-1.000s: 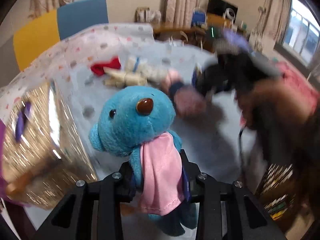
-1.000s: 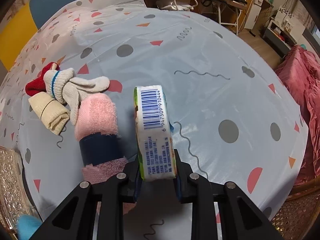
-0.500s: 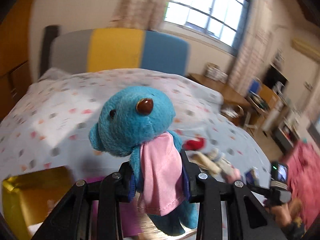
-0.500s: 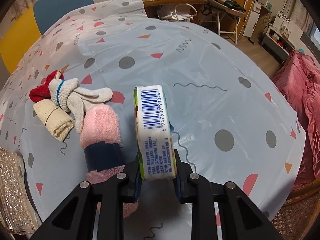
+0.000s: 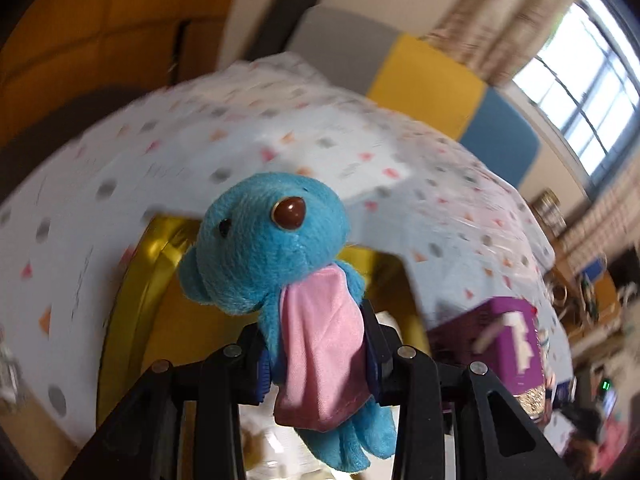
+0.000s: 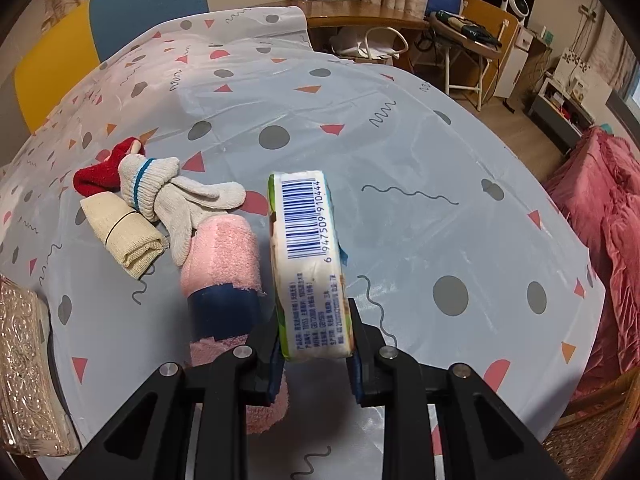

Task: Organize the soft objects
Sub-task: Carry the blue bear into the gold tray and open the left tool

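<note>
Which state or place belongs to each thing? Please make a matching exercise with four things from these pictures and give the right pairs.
Things:
1. blue plush bear
2. tissue pack
3. pink rolled towel
4. white knit gloves

States or places:
A. lies on the tablecloth, a dark blue band around it
B. clamped in the right tool, barcode facing the camera
C. clamped in the left tool, a pink cloth on its front
D. bundled on the tablecloth, beside a red sock

Pairs: 1-C, 2-B, 3-A, 4-D
</note>
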`<act>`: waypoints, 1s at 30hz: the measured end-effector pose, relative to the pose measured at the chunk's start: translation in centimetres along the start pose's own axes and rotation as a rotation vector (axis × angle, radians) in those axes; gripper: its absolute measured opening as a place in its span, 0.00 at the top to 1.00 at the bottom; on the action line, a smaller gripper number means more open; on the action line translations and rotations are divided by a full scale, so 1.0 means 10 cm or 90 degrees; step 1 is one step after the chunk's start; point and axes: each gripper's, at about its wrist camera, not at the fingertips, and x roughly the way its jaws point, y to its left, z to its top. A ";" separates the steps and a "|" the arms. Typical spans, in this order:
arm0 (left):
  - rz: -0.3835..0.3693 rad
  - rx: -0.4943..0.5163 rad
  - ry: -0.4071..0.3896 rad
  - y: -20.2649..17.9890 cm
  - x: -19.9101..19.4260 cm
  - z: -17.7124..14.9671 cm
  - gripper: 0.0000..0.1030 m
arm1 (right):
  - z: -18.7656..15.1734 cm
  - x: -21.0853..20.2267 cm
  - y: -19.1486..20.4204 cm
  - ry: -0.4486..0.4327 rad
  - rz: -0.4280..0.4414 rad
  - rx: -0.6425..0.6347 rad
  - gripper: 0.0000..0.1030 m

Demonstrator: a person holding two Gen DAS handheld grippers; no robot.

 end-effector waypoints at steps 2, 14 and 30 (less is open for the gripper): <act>-0.002 -0.026 0.017 0.13 0.08 -0.01 0.65 | 0.00 -0.01 0.01 -0.002 -0.003 -0.004 0.76; 0.016 -0.016 0.048 -0.05 0.54 0.11 0.30 | 0.00 0.00 0.05 -0.002 -0.013 -0.018 0.76; 0.082 0.103 -0.031 -0.29 -0.10 -0.62 0.29 | 0.01 -0.08 0.01 -0.027 0.013 0.005 0.76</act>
